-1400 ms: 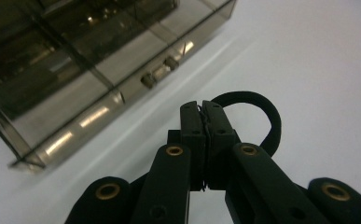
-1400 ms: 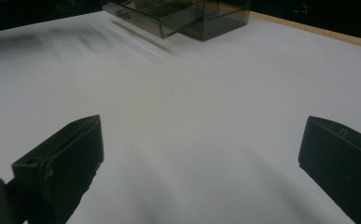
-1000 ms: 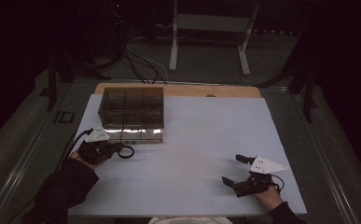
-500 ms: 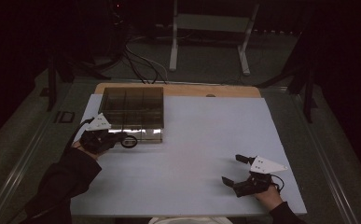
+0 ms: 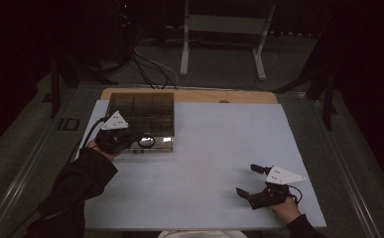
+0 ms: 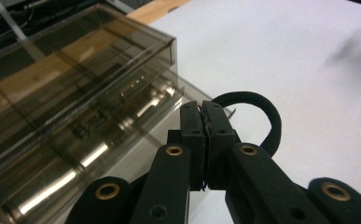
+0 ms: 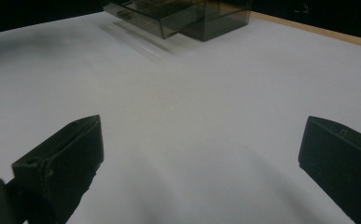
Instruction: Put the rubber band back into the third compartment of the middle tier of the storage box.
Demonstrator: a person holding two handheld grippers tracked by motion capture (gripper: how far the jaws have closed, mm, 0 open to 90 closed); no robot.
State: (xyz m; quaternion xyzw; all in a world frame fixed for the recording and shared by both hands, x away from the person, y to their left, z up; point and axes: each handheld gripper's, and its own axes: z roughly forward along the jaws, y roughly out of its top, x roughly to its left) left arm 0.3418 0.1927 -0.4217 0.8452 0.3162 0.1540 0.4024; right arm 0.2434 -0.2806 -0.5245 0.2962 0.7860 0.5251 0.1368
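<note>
While left gripper (image 6: 205, 122) jaws pinch a black ring (image 6: 257, 116) beside the drawer box (image 6: 75, 107), right gripper (image 7: 201, 154) jaws gape, holding nothing.

Wooden table (image 5: 239, 95) under white sheet (image 5: 219, 163); smoked clear drawer box (image 5: 145, 111) at sheet's far-left corner.

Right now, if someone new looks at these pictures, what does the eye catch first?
Probably the smoky clear box at the far left of the white table. Just in front of it, the left claw is shut on a black ring. The right claw stands open near the front right corner, holding nothing.
</note>
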